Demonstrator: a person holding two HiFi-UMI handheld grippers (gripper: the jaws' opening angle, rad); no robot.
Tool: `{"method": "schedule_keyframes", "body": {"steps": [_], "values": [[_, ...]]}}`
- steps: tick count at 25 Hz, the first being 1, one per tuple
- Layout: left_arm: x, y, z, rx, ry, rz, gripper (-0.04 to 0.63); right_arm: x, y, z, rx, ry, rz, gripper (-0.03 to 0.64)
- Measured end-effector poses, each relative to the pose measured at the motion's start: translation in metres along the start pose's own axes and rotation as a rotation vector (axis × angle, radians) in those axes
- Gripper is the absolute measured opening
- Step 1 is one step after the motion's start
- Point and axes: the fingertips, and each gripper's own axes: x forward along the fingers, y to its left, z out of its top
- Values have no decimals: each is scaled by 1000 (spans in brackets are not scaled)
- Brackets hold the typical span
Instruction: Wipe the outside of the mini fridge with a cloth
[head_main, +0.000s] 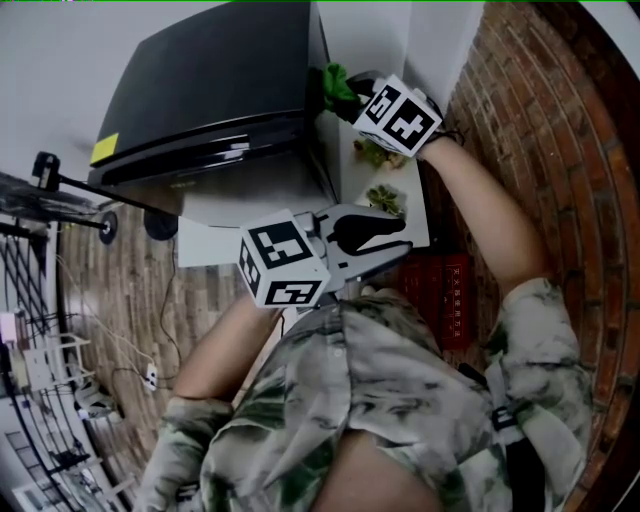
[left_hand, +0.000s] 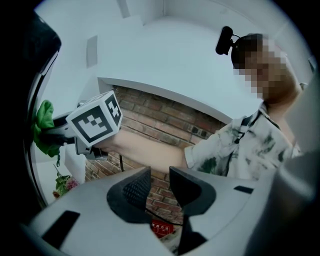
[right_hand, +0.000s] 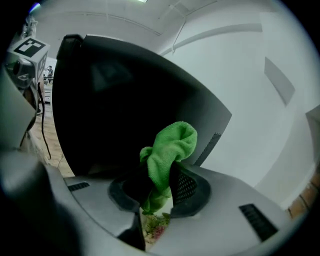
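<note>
The black mini fridge (head_main: 220, 80) stands on a white table (head_main: 215, 240). In the head view my right gripper (head_main: 358, 98) is at the fridge's right side, shut on a green cloth (head_main: 338, 88) that lies against that side. The right gripper view shows the cloth (right_hand: 170, 147) bunched between the jaws of the right gripper (right_hand: 161, 172), with the dark fridge (right_hand: 115, 100) just beyond. My left gripper (head_main: 372, 232) hangs lower, near my chest and away from the fridge. In its own view the left gripper (left_hand: 160, 176) is open by a narrow gap and holds nothing.
A red brick wall (head_main: 540, 120) runs along the right, close to my right arm. Small flowers (head_main: 385, 198) lie on the table beside the fridge, and a red box (head_main: 445, 290) sits below them. A yellow sticker (head_main: 104, 148) marks the fridge's corner. A wire rack (head_main: 30, 240) stands at left.
</note>
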Motion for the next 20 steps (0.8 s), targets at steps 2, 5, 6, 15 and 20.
{"method": "schedule_keyframes", "body": {"steps": [2,5,6,15,20], "values": [[0,2,-1,-2,3,5,126,7,7,-11,8,15,15,103],[1,3,-4,-9,5,8,126,16,19,-28,25,36,39,104],[1,3,-5,-11,5,8,126,20,23,-35,30,44,46,103],[0,4,-6,-17,4,22,126,63,58,-98,88,117,92,104],[-3,5,-9,-19,7,35,126,87,78,-137,122,174,111,103]]}}
